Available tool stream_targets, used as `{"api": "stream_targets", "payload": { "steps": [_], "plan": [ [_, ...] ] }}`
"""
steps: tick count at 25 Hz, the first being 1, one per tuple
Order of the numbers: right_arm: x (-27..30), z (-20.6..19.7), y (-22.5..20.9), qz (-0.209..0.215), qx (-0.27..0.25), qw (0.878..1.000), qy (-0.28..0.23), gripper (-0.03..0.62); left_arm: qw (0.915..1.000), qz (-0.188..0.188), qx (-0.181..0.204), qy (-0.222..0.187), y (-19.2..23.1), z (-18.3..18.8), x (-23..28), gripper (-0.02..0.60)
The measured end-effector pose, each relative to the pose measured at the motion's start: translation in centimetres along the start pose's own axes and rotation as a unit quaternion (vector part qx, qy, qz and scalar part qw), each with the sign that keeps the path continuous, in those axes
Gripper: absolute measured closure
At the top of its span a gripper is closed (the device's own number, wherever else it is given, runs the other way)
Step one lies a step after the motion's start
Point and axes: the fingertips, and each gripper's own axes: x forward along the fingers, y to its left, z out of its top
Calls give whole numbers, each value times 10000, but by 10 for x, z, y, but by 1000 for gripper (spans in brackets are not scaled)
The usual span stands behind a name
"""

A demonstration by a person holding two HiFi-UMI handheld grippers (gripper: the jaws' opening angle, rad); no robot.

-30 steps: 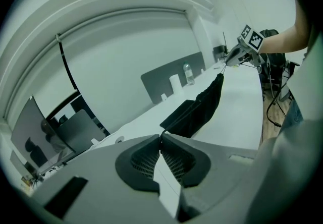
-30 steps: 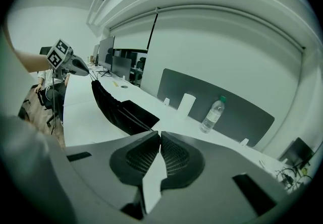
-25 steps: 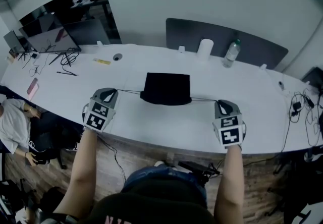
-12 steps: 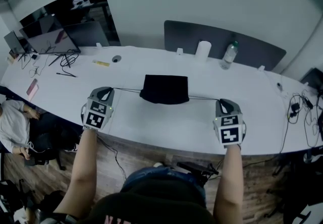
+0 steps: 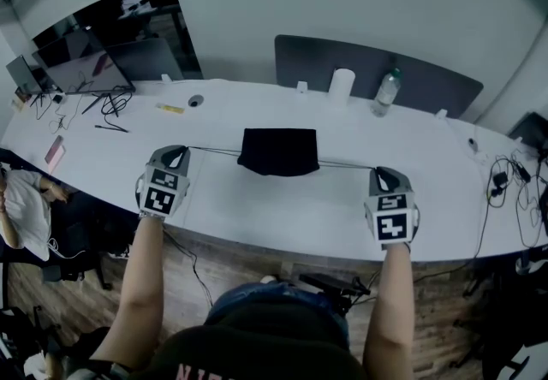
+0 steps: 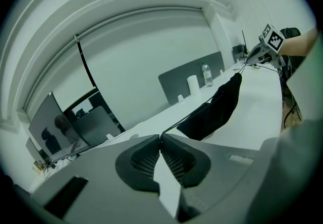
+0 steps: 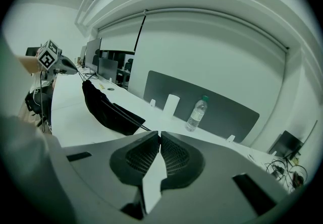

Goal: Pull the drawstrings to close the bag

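A black drawstring bag [image 5: 279, 151] lies on the white table [image 5: 282, 207], its near mouth gathered. A thin black cord runs taut from each side of the mouth. The left drawstring [image 5: 214, 150] ends in my left gripper [image 5: 175, 150], which is shut on it. The right drawstring [image 5: 347, 167] ends in my right gripper [image 5: 382, 171], also shut on it. In the left gripper view the bag [image 6: 214, 109] hangs off the cord running into the pinched jaws [image 6: 160, 137]. The right gripper view shows the bag [image 7: 103, 109] and cord reaching its closed jaws [image 7: 159, 133].
A water bottle [image 5: 386, 93] and a white roll [image 5: 342, 85] stand at the back by a grey divider [image 5: 377, 74]. Cables [image 5: 107, 103], a phone [image 5: 56, 146] and monitors lie far left; more cables [image 5: 514, 177] far right. A person sits at the left edge [image 5: 21, 216].
Both grippers have drawn slightly further apart, the left one outward to the left, and the cords stay taut. The bag's mouth looks a little more gathered.
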Motion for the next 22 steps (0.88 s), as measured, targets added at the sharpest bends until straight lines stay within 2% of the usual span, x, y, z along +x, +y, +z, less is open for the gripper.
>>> {"api": "stream_targets", "payload": {
  "steps": [22],
  "plan": [
    [3, -4, -23, -129, 22, 9999, 60, 586, 9995, 178, -169, 176, 15, -8, 6, 566]
  ]
}}
